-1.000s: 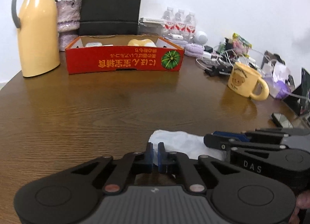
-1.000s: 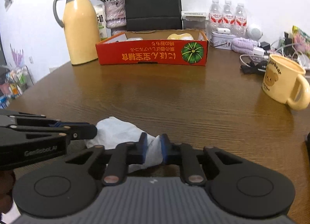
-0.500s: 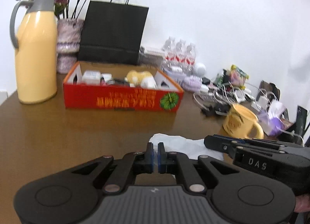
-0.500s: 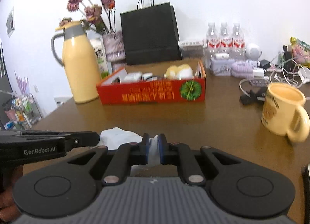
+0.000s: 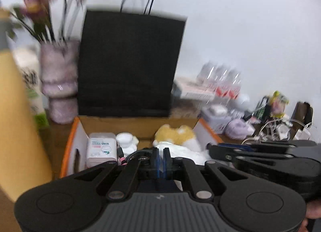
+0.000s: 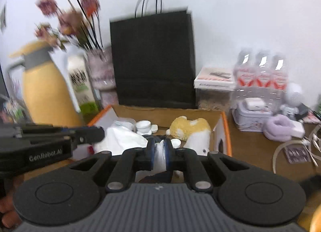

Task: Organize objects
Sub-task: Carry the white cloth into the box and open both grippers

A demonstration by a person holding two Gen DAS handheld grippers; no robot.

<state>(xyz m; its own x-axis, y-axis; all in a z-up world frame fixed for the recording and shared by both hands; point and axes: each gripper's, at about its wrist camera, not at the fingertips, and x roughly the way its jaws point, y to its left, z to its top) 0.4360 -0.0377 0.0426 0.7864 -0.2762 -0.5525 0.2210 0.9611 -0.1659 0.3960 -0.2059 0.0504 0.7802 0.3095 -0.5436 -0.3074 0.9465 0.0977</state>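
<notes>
Claws over the open box [image 6: 218, 119], seen from both wrists. We see the left claw [image 5: 160, 156] pressed together on an edge of the white cloth [image 5: 180, 151], though blur makes that pinch hard to confirm. The right claw [image 6: 159, 152] pinches another fold of the cloth [image 6: 122, 139] between its blue pads. The cloth hangs between the two claws, above the box's front. Inside the box lie a yellow plush [image 6: 188, 126], a white cup [image 6: 142, 125] and a pink pack [image 5: 102, 147]. Behind the box stands a black bag [image 6: 153, 59]; a yellow jug [image 6: 48, 87] stands to the left on the bench [image 6: 252, 147].
</notes>
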